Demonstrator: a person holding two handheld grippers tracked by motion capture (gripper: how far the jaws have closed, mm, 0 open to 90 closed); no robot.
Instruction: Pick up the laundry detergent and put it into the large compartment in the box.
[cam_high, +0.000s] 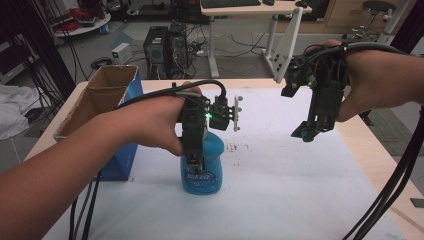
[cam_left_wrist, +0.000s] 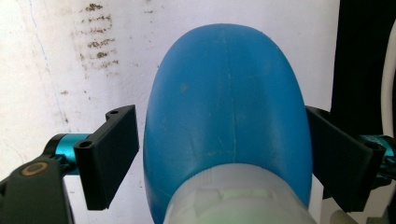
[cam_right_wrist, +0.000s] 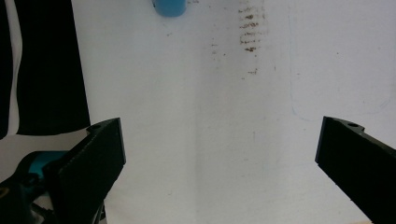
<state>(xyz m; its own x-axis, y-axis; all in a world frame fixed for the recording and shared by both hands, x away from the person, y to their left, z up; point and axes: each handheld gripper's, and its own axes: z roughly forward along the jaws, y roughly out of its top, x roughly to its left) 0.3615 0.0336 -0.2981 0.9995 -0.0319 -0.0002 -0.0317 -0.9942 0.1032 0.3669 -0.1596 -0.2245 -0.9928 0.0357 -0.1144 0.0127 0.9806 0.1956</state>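
A blue plastic bottle (cam_high: 202, 172) stands upright on the white sheet (cam_high: 280, 190) at centre left. My left gripper (cam_high: 194, 161) comes down over it from above. In the left gripper view the bottle (cam_left_wrist: 224, 107) sits between the two black jaws of the left gripper (cam_left_wrist: 224, 158); the right jaw is against its side, and a thin gap shows at the left jaw. My right gripper (cam_high: 305, 134) hangs above the table's right part, open and empty. In the right gripper view the right gripper (cam_right_wrist: 219, 168) has wide jaws over bare sheet, with the bottle (cam_right_wrist: 169, 7) at the top edge.
An open cardboard box (cam_high: 100, 95) with blue sides stands at the table's left, close beside my left forearm. Brown smudges (cam_high: 231, 147) mark the sheet right of the bottle. Thick black cables (cam_high: 395, 190) trail from the right gripper over the table's right edge.
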